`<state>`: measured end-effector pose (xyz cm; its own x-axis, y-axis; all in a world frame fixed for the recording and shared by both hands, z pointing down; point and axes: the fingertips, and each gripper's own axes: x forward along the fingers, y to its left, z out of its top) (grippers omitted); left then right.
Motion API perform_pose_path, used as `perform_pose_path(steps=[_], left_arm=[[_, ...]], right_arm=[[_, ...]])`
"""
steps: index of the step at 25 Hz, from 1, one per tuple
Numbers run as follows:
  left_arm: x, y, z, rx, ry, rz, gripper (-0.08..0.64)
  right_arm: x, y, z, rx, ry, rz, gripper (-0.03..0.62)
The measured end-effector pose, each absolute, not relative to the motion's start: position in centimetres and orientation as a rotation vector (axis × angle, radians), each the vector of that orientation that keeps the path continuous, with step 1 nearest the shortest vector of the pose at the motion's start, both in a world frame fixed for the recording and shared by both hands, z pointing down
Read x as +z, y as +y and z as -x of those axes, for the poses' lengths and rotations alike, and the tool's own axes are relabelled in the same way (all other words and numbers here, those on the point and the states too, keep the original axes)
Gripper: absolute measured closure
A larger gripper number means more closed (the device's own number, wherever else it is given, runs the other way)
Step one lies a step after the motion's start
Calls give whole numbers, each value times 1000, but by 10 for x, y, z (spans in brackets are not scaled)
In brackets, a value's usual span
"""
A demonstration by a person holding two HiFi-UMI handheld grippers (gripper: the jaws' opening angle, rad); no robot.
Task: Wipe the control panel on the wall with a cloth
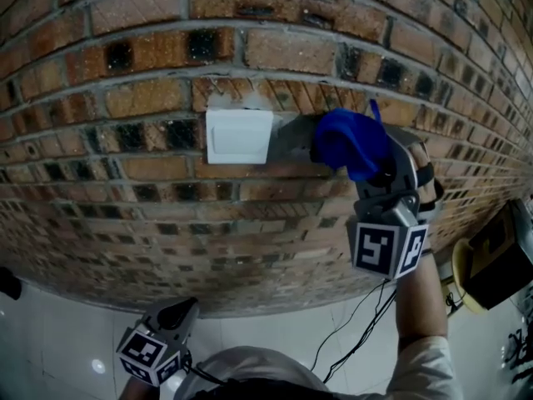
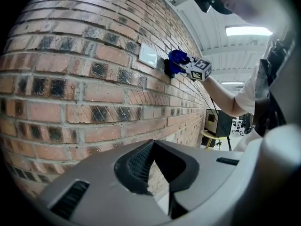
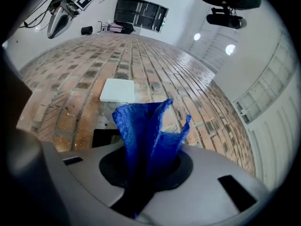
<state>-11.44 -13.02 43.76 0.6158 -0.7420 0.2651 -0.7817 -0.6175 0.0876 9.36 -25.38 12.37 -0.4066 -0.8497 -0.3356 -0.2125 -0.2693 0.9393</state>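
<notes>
Blue cloth (image 3: 146,131) stands bunched up out of the right gripper (image 3: 146,173), whose jaws are clamped on its lower folds, so I have the wiper firmly in hand. The white control panel (image 1: 239,136) sits flat on the brick wall (image 1: 125,98), and the cloth is just beside the panel's right edge, not over its face. Whether the cloth is already touching the brick, I cannot tell.

As I judge it, the step is the wipe itself, and it is barely begun. To do it well I would carry the right gripper leftward along the wall until the loose upper fold lies on the panel. I would press only enough to flatten the fabric, then stroke across the whole face and along its edges. Only the cloth should meet the plastic, never the jaw tips, so I would keep the gripper tilted a little off the wall.

My left gripper (image 1: 175,315) hangs low, well apart from the panel, jaws drawn together with nothing between them.
</notes>
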Motion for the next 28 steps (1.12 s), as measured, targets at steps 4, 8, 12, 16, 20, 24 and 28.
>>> perform_pose_path(steps=[4, 8, 12, 16, 20, 24, 28], left_arm=[[439, -129, 120, 284, -1284, -2625, 558], [441, -128, 123, 280, -1300, -2610, 559], [443, -128, 121, 290, -1291, -2610, 558], [443, -129, 115, 302, -1284, -2619, 558], [443, -129, 111, 305, -1275, -2615, 558], [445, -129, 110, 335, -1270, -2626, 558], [441, -129, 111, 319, -1278, -2619, 558]], right_arm=[[134, -255, -90, -1747, -1468, -1297, 503], [159, -256, -94, -1712, -1491, -1303, 503], [186, -257, -93, -1680, -1522, -1285, 503], [218, -262, -92, -1634, -1559, -1255, 503], [247, -272, -92, -1578, -1570, -1206, 503], [252, -273, -92, -1554, -1588, -1190, 503], [224, -253, -88, -1590, -1616, -1208, 503]])
